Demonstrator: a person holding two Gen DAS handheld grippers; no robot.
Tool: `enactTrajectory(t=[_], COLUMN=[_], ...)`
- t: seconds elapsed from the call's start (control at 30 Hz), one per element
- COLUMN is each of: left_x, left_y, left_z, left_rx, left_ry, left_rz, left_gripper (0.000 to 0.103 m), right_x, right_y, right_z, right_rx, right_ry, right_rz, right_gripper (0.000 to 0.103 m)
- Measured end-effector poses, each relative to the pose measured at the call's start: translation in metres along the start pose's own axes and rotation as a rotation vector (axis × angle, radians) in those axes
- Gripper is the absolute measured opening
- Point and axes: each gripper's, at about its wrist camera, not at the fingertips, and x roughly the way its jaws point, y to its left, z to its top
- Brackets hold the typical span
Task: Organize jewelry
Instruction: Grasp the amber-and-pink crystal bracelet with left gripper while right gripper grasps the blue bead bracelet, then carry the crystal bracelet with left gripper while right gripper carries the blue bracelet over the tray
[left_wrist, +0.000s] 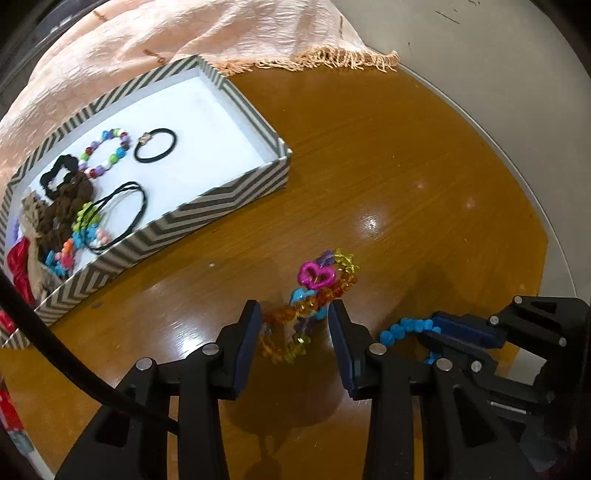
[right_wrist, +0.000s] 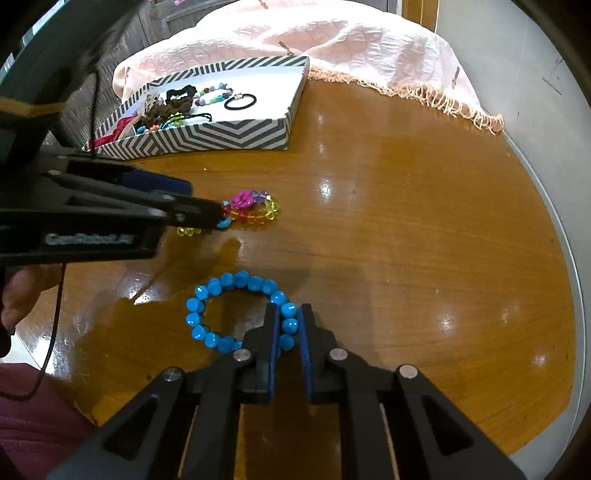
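The right tool (right_wrist: 288, 326) is clamping the blue bead bracelet (right_wrist: 236, 312) on the tabletop (right_wrist: 406, 221) for lifting, while the left tool (left_wrist: 295, 325), jaws apart, is straddling the multicolored bracelet (left_wrist: 314, 295) bound for the striped box (right_wrist: 207, 134).

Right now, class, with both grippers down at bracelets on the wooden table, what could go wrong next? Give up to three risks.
1. The right gripper pinches only a bead or two of the blue bracelet; the rest may swing or slip free on lifting.
2. The open left gripper straddles the tangled multicoloured bracelet; closing may catch only one loop.
3. The two grippers sit close together and may collide heading for the striped box.
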Motion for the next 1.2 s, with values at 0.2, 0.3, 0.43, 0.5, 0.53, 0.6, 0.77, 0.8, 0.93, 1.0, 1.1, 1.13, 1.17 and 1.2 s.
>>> enactTrajectory(t=[0.2, 0.3, 0.43, 0.5, 0.53, 0.6, 0.77, 0.8, 0.93, 1.0, 1.1, 1.13, 1.17, 1.2], left_x=[0.006, 0.0, -0.021, -0.033, -0.041, -0.054, -0.088, -0.094, -0.118, -0.123, -0.13, -0.131, -0.132, -0.132], left_y=[0.009, 0.016, 0.028, 0.033, 0.036, 0.042, 0.064, 0.069, 0.095, 0.108, 0.125, 0.129, 0.133, 0.137], left_z=[0.002, 0.003, 0.004, 0.006, 0.007, 0.006, 0.011, 0.012, 0.02, 0.023, 0.025, 0.025, 0.025, 0.026], left_rx=[-0.033, -0.054, -0.094, -0.1, -0.104, -0.114, -0.156, -0.167, -0.215, -0.236, -0.266, -0.275, -0.284, -0.292], left_ry=[0.003, -0.013, -0.054, -0.076, -0.094, -0.117, -0.179, -0.192, -0.235, -0.249, -0.262, -0.264, -0.266, -0.267], left_rz=[-0.063, -0.072, -0.106, -0.111, -0.106, -0.098, -0.062, -0.056, -0.016, 0.015, 0.051, 0.061, 0.071, 0.079], left_gripper=[0.0, 0.0, 0.0, 0.0, 0.0, 0.0, 0.0, 0.0, 0.0, 0.0, 0.0, 0.0, 0.0, 0.0], right_x=[-0.005, -0.015, -0.034, -0.043, -0.047, -0.053, -0.066, -0.069, -0.075, -0.075, -0.075, -0.074, -0.071, -0.069], right_y=[-0.01, -0.009, -0.003, 0.001, 0.003, 0.007, 0.016, 0.016, 0.02, 0.024, 0.029, 0.031, 0.033, 0.034], right_z=[0.003, 0.011, 0.029, 0.039, 0.045, 0.055, 0.083, 0.088, 0.113, 0.124, 0.141, 0.147, 0.153, 0.158], right_rx=[0.057, 0.042, 0.01, -0.003, -0.013, -0.031, -0.074, -0.077, -0.091, -0.103, -0.12, -0.127, -0.129, -0.131], right_ry=[0.0, -0.023, -0.068, -0.092, -0.104, -0.122, -0.174, -0.184, -0.225, -0.239, -0.261, -0.265, -0.267, -0.266], right_rz=[0.028, 0.027, 0.03, 0.038, 0.04, 0.041, 0.05, 0.055, 0.076, 0.079, 0.086, 0.086, 0.087, 0.09], right_gripper=[0.009, 0.009, 0.009, 0.009, 0.009, 0.009, 0.009, 0.009, 0.009, 0.009, 0.009, 0.009, 0.009, 0.009])
